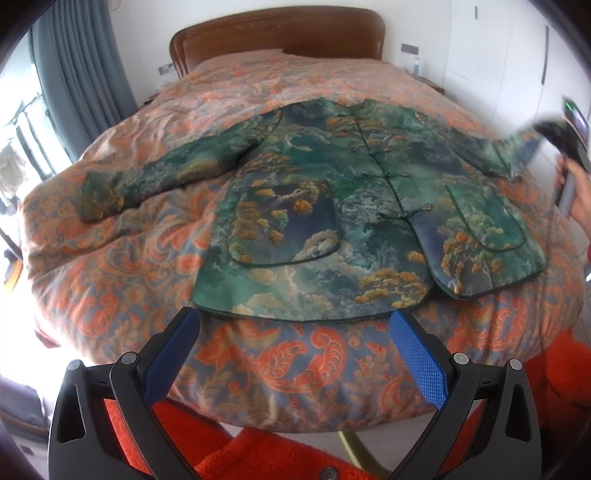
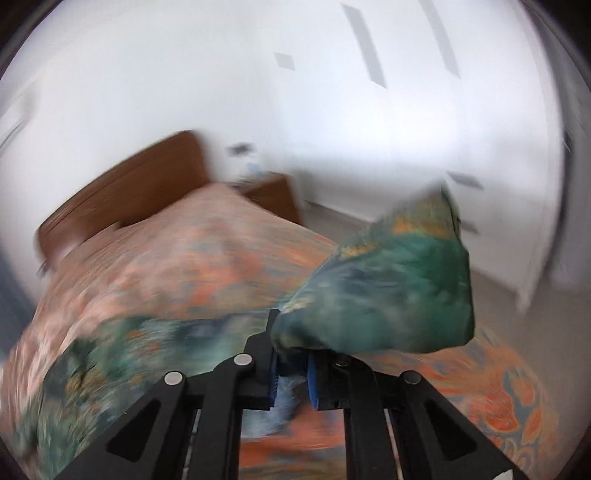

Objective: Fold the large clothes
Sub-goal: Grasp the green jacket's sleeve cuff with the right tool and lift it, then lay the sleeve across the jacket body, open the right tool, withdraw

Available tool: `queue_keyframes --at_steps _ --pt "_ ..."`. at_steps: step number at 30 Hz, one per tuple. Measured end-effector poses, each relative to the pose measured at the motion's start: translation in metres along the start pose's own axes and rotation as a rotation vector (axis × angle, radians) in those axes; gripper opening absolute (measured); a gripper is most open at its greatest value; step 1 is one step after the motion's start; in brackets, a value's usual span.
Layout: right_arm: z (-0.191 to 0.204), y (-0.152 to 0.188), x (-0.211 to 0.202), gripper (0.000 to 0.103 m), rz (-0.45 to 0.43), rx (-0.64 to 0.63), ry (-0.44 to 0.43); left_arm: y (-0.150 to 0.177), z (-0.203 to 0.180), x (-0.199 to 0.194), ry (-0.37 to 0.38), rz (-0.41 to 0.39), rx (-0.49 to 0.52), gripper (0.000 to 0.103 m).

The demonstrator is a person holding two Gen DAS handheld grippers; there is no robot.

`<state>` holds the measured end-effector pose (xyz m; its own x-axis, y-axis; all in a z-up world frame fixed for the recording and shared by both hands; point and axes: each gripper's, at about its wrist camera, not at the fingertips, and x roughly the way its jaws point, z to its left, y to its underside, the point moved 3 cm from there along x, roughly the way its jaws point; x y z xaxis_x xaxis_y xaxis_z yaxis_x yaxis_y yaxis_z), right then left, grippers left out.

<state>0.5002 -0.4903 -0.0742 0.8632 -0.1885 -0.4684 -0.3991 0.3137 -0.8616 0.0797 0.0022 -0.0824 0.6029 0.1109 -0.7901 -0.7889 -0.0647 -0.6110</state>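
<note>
A green quilted jacket (image 1: 332, 192) with orange tree print lies face up on the bed, buttoned, its left sleeve (image 1: 147, 177) stretched out flat. My left gripper (image 1: 295, 325) is open and empty, held just short of the jacket's hem. My right gripper (image 2: 291, 354) is shut on the cuff of the right sleeve (image 2: 388, 288) and holds it lifted above the bed; it also shows at the right edge of the left wrist view (image 1: 554, 136). The right wrist view is blurred by motion.
The bed has an orange paisley quilt (image 1: 166, 266) and a brown wooden headboard (image 1: 277, 33). Grey curtains (image 1: 85, 74) hang at the left, white wardrobes (image 1: 517, 55) stand at the right. An orange rug (image 1: 258, 454) lies at the bed's foot.
</note>
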Motion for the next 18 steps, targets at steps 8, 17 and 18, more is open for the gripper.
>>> queue_keyframes --at_steps 8,17,18 --pt "0.202 0.058 -0.025 0.012 0.045 -0.461 -0.257 0.014 0.025 -0.009 -0.011 0.004 -0.063 0.102" --pt "0.264 0.186 0.005 0.012 0.338 -0.594 -0.293 0.021 0.036 -0.012 -0.018 0.005 -0.093 0.102" --pt "0.264 0.192 0.0 0.015 0.352 -0.602 -0.288 0.021 0.035 -0.011 -0.015 0.008 -0.091 0.102"
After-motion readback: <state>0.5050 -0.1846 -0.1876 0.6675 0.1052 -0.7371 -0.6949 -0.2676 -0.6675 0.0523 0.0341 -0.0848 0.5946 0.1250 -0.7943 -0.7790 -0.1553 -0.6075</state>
